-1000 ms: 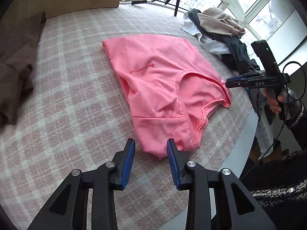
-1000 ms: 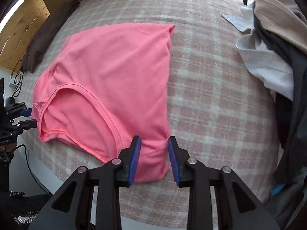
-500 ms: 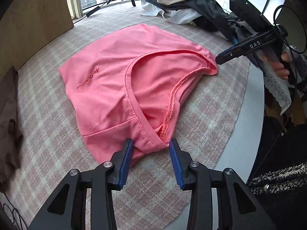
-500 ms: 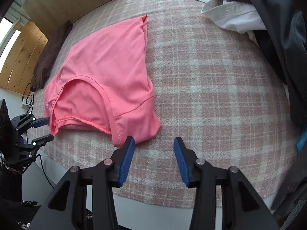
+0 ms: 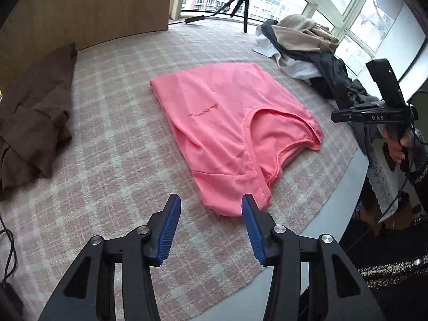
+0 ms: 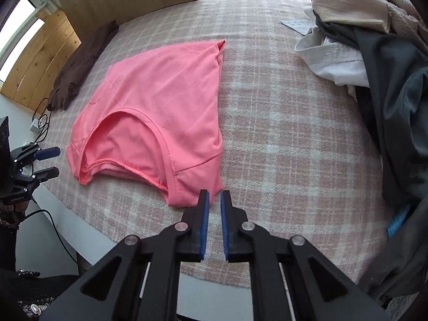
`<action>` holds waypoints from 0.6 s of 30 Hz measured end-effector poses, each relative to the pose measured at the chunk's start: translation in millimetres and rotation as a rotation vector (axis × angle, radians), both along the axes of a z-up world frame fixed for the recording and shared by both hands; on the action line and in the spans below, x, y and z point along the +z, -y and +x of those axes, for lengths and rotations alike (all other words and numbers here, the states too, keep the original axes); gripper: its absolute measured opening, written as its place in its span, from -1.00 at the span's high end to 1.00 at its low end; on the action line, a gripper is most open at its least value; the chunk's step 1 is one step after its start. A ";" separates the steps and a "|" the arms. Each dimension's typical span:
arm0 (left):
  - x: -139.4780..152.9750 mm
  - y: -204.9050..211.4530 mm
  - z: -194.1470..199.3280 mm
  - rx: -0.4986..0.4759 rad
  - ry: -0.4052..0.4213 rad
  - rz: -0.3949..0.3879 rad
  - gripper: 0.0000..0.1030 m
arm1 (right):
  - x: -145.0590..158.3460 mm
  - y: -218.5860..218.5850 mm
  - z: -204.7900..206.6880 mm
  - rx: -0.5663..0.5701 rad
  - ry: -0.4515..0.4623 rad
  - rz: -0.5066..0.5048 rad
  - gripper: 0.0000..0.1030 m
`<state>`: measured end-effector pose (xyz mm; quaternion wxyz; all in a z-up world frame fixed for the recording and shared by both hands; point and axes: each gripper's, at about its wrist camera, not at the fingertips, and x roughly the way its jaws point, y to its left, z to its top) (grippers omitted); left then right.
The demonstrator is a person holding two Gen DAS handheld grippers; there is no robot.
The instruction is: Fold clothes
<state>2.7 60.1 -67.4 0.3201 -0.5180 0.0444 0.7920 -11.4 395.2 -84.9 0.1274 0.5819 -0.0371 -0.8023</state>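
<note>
A pink shirt (image 5: 230, 123) lies flat on the plaid-covered counter (image 5: 112, 144), neckline toward the near edge. The left claw (image 5: 210, 206) hovers with its jaws spread wide, empty, just short of the shirt's near corner. The right claw (image 6: 213, 200) has its jaws nearly together, a narrow gap showing, at the shirt's other near corner, gripping nothing. A heap of clothes (image 6: 374, 53) sits far right; a brown garment (image 5: 32, 123) lies left.

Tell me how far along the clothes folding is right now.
Early on. Done: the pink top lies flat on the checked cloth, seemingly folded once. In hand: nothing; the left tongs are open beside its near corner, the right tongs nearly closed at the near hem, no fabric visibly pinched. Left: more folds on the top, plus the heaped clothes.
</note>
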 end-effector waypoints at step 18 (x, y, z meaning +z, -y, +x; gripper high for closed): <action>-26.4 16.7 -13.3 0.057 0.085 0.180 0.99 | -22.0 219.0 -159.5 0.457 -0.041 -0.035 0.73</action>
